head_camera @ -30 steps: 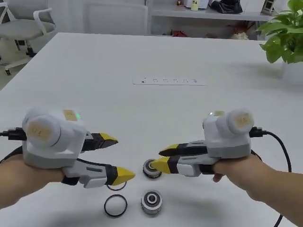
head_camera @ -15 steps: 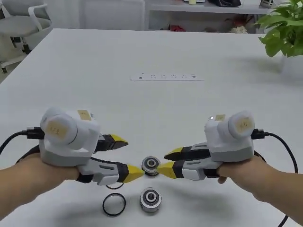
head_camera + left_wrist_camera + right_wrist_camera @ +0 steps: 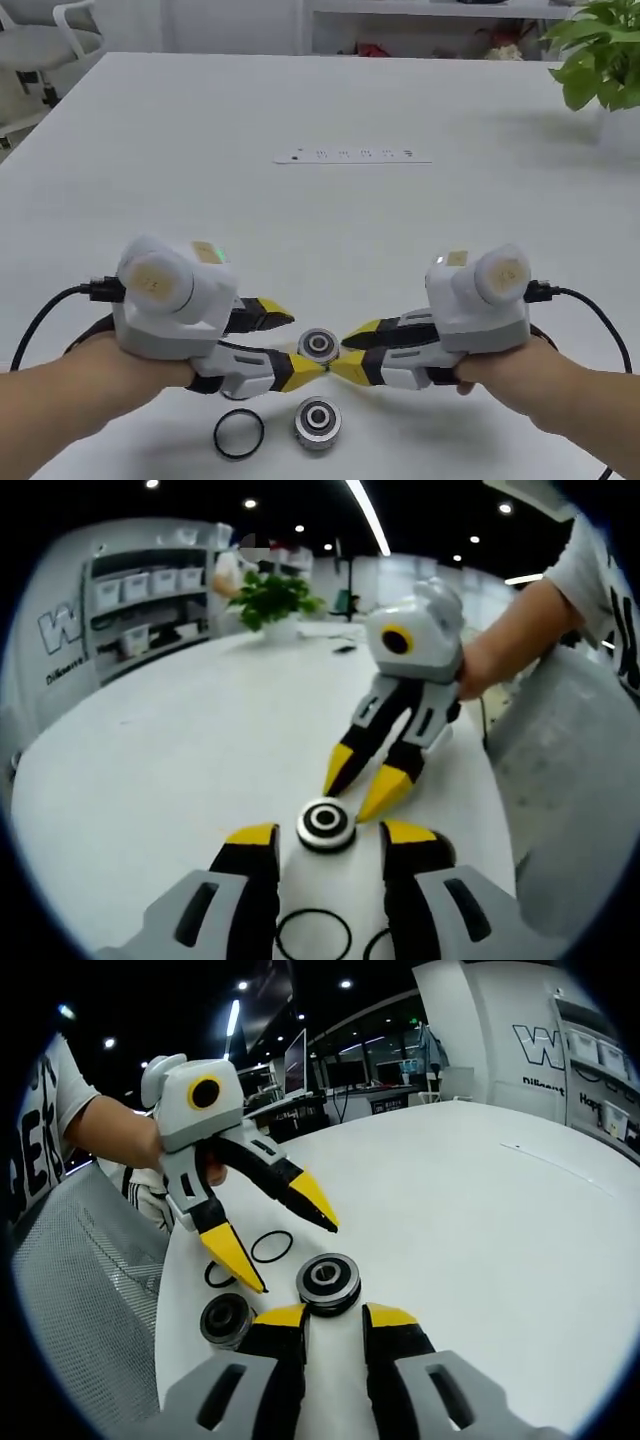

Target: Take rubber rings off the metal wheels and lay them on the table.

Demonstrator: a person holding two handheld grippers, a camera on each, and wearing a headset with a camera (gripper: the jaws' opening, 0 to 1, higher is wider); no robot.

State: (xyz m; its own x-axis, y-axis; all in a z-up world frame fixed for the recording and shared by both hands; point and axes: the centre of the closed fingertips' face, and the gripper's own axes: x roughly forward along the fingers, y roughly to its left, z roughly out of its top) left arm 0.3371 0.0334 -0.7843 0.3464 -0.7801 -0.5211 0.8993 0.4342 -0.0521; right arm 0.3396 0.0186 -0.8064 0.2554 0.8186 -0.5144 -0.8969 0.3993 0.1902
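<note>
Rubber rings (image 3: 239,433) are being taken off on the table (image 3: 420,220); one lies loose. The left gripper (image 3: 293,343) and right gripper (image 3: 346,350) are held with jaws spread, nothing pinched, on either side of one metal wheel (image 3: 318,345). Its dark rim likely needs pinching next.

On the table (image 3: 200,150), one metal wheel (image 3: 318,345) sits between our left claw (image 3: 303,342) and right claw (image 3: 345,352). Nearer us lies a second wheel (image 3: 317,422), a rubber ring (image 3: 239,433) just to its left. A power strip (image 3: 352,155) lies well behind.

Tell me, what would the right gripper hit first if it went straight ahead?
Most likely the wheel just beyond the right gripper's jaws; the left gripper lies behind that.
</note>
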